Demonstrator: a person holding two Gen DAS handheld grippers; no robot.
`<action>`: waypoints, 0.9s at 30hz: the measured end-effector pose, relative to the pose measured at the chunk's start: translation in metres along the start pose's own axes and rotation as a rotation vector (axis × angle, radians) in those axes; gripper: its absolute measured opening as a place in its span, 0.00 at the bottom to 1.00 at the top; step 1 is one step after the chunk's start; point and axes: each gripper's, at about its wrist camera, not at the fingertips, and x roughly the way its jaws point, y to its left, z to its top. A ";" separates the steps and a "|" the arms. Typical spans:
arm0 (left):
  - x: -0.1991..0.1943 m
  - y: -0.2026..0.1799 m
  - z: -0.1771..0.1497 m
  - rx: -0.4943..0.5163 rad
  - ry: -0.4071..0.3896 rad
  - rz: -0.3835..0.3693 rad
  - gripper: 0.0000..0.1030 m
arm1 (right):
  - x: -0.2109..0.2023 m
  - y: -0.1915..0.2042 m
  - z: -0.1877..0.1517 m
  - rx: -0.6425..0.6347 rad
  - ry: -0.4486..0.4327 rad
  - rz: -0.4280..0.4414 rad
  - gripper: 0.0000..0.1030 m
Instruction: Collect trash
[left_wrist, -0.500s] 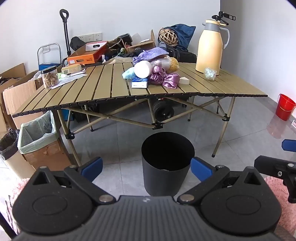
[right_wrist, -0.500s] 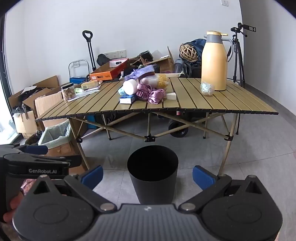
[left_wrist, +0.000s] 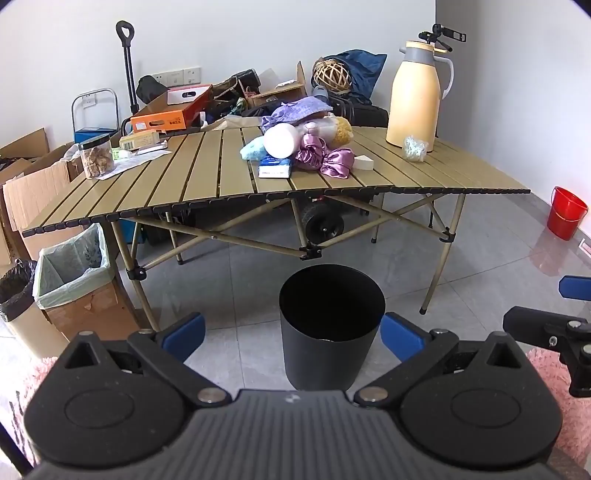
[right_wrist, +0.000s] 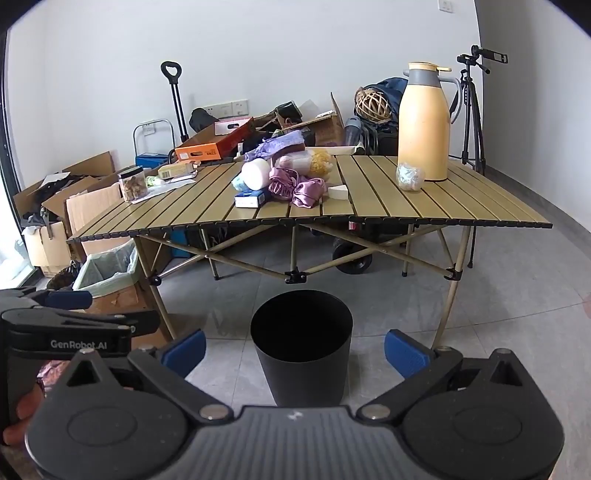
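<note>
Nothing has shifted: both grippers (left_wrist: 291, 332) (right_wrist: 295, 349) gape, holding nothing, above the smooth black cylindrical bin (left_wrist: 330, 325) before the slatted table (left_wrist: 192, 184).

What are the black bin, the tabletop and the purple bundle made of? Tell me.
Black bin: looks like matte metal or plastic, with thin smooth walls. Tabletop: tan slats, perhaps painted metal or wood-look. Purple bundle: shiny gathered fabric, satin-like.

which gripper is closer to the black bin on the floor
Left, slightly, as far as these views show. The left gripper sits just short of the black bin, jaws wide open. The right gripper hangs beside it, equally open, a touch farther back.
</note>
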 end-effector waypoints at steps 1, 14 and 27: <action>0.000 0.000 0.000 -0.001 0.000 0.001 1.00 | 0.000 0.000 0.000 0.000 0.000 0.000 1.00; -0.005 -0.004 0.000 0.000 -0.001 -0.002 1.00 | 0.001 0.000 0.001 0.003 -0.002 -0.005 1.00; -0.005 -0.003 0.002 -0.001 -0.003 -0.002 1.00 | 0.000 0.001 0.001 0.004 -0.007 -0.013 1.00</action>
